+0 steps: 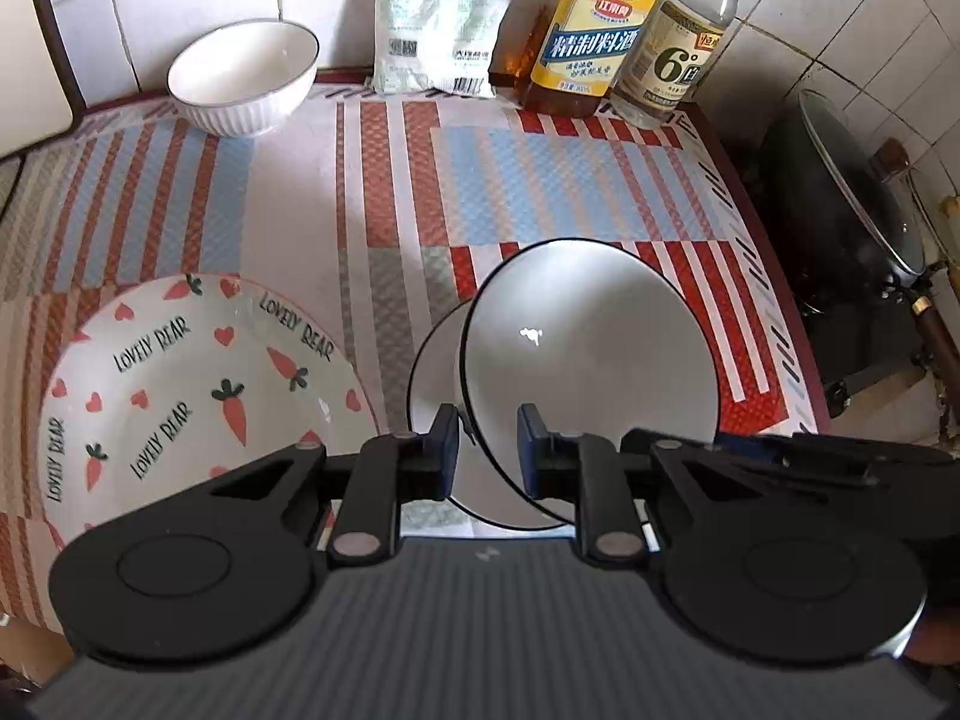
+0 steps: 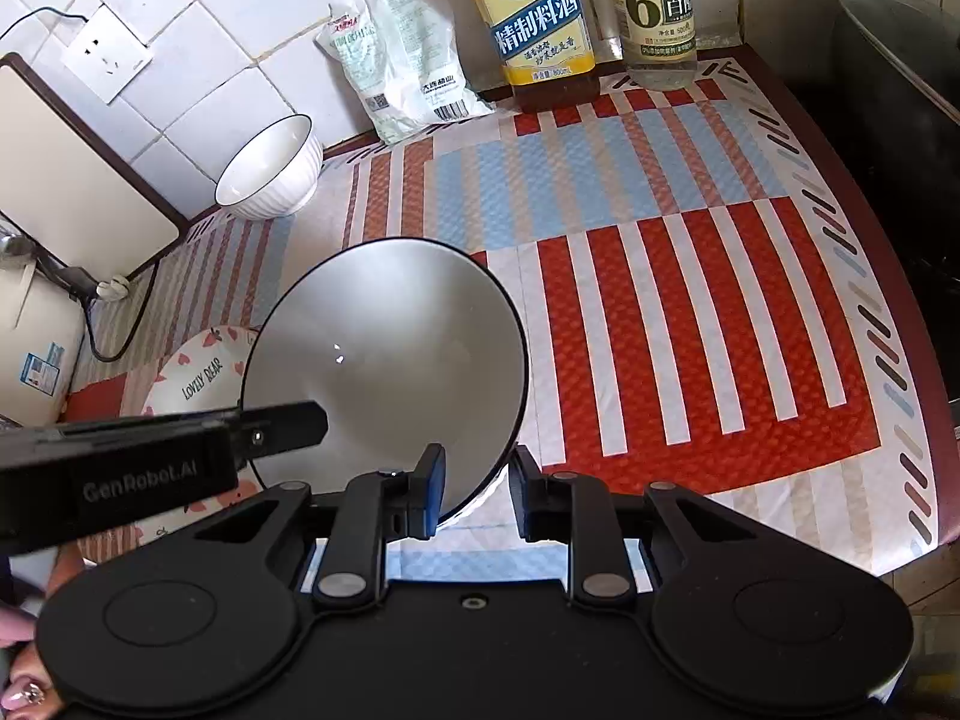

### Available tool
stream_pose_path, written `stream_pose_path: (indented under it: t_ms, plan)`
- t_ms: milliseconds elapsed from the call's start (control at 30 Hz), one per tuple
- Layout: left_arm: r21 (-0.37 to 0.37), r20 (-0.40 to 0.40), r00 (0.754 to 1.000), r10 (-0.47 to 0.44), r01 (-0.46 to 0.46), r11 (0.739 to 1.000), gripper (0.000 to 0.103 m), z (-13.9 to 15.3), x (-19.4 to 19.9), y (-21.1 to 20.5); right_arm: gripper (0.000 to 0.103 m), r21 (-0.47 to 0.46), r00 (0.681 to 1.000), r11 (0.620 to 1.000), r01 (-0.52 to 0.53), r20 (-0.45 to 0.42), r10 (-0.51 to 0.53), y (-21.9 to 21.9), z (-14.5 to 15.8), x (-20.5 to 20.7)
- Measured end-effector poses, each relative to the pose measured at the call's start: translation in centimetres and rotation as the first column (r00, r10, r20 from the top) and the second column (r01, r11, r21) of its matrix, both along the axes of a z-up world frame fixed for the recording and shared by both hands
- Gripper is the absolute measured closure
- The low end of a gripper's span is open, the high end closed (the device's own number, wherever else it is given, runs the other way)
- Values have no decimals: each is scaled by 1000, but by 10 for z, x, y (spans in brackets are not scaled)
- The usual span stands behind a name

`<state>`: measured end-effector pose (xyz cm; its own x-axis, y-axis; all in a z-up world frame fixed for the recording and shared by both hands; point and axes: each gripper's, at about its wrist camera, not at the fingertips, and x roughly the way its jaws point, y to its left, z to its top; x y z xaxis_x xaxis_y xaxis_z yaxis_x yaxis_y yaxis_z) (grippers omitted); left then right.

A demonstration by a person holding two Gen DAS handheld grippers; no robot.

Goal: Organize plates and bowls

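Observation:
A white black-rimmed bowl (image 1: 588, 360) (image 2: 390, 372) is tilted up over a second like bowl (image 1: 438, 384). My left gripper (image 1: 487, 450) straddles its near rim, jaws a little apart. My right gripper (image 2: 474, 492) also straddles that bowl's rim, jaws apart. The left gripper's finger (image 2: 282, 423) shows in the right wrist view. A carrot-patterned plate (image 1: 180, 384) (image 2: 198, 378) lies at the left. A white ribbed bowl (image 1: 243, 78) (image 2: 270, 171) stands at the back left near the wall.
A striped mat (image 1: 570, 180) (image 2: 690, 276) covers the counter. A salt bag (image 1: 438, 18) (image 2: 402, 66), cooking wine bottle (image 1: 594, 30) (image 2: 534, 18) and vinegar bottle (image 1: 678, 42) (image 2: 657, 6) stand along the tiled wall. A lidded wok (image 1: 852, 204) sits right of the counter.

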<state>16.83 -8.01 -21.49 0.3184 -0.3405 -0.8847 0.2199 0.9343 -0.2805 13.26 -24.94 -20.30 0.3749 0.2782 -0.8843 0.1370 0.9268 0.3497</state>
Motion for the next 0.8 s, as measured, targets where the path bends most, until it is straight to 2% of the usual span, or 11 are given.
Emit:
stream_pose_path:
  t_ms: [100,233,367,567,667,800]
  plan:
    - [0,-25,1000,7,-7,1000,84,-6,-1,0,75,-33,1000,999,-9,7,9,1,0,1]
    - [56,-25,1000,-10,11,998,84,-10,-6,-5,75,-58,999,997,-43,13,43,7,-2,2]
    - [51,-45,999,-8,10,999,84,-14,-5,-3,73,-108,997,991,-73,28,76,13,-2,3]
    - [39,-51,999,9,-7,999,84,-15,-2,1,72,-89,997,993,-76,15,77,14,-7,5]
    - [58,-47,999,14,-12,998,81,-15,-2,1,72,-106,995,990,-93,22,96,17,-6,4]
    - [44,-52,999,12,-10,999,81,-15,-2,2,72,-143,989,980,-139,34,145,21,-6,3]
